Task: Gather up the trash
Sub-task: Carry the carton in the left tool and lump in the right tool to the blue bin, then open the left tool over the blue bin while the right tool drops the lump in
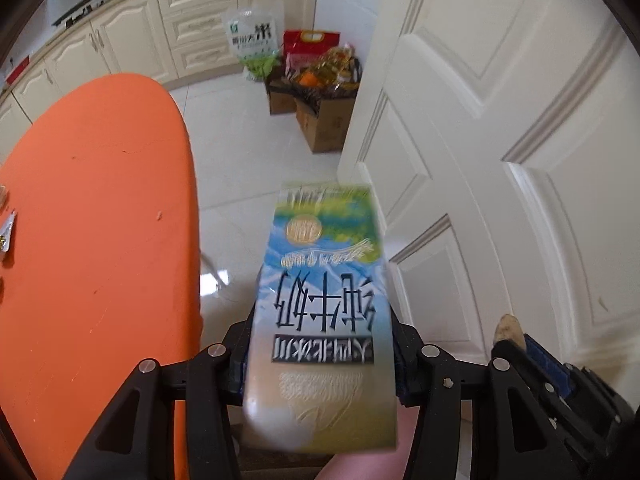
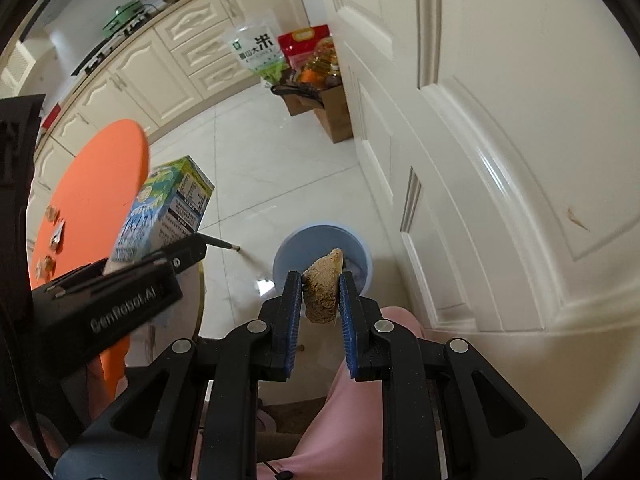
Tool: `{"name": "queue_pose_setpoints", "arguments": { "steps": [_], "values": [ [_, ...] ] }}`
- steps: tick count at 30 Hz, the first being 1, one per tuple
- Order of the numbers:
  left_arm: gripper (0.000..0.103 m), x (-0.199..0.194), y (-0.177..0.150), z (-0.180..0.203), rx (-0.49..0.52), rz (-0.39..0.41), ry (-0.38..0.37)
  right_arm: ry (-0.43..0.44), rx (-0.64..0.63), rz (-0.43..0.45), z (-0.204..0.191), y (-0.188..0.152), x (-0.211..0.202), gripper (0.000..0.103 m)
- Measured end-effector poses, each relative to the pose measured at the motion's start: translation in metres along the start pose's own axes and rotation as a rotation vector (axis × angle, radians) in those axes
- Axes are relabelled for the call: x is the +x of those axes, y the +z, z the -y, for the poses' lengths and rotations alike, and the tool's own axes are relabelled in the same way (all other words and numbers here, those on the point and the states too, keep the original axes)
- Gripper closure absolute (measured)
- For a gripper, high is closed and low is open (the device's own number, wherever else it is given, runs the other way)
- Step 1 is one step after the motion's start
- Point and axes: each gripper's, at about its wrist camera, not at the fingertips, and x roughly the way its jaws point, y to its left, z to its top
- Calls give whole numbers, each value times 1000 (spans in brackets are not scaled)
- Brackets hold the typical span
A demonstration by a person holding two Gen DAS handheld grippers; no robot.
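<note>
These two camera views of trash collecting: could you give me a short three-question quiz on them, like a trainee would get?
1. True or false: the left hand-held gripper grips a milk carton.
2. What lies on the floor below the right hand-held gripper? A) blue bin B) red bucket C) broom
3. Fill in: the brown scrap is pinched by the ___ hand-held gripper.

Key: 1 true; 2 A, the blue bin; 3 right.
</note>
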Motion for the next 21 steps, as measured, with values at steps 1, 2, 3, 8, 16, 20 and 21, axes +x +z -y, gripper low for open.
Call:
{"name": "queue_pose_setpoints", "arguments": {
  "steps": [1, 2, 3, 8, 16, 20, 21],
  "values": [
    [51, 5, 7, 3, 1, -6, 2, 3, 4, -5, 1, 2, 3, 85],
    [49, 8, 10, 2, -4, -9, 1, 5, 7, -11, 6, 5, 7, 85],
    [48, 10, 15, 4, -9, -11, 0, 7, 8, -16, 7, 7, 10, 85],
    [47, 17, 32, 7, -15, -12, -4, 13, 12, -35, 10, 10, 19, 85],
    [47, -9, 22, -6, -6, 15, -5, 57, -15, -40, -2, 25, 29, 85],
    [45, -33, 14, -19, -22, 59, 21, 82, -22, -27, -16, 34, 33, 85],
    [42, -38, 13, -23, -27, 73, 29, 93, -26, -30, -20, 35, 34, 85]
  ]
}}
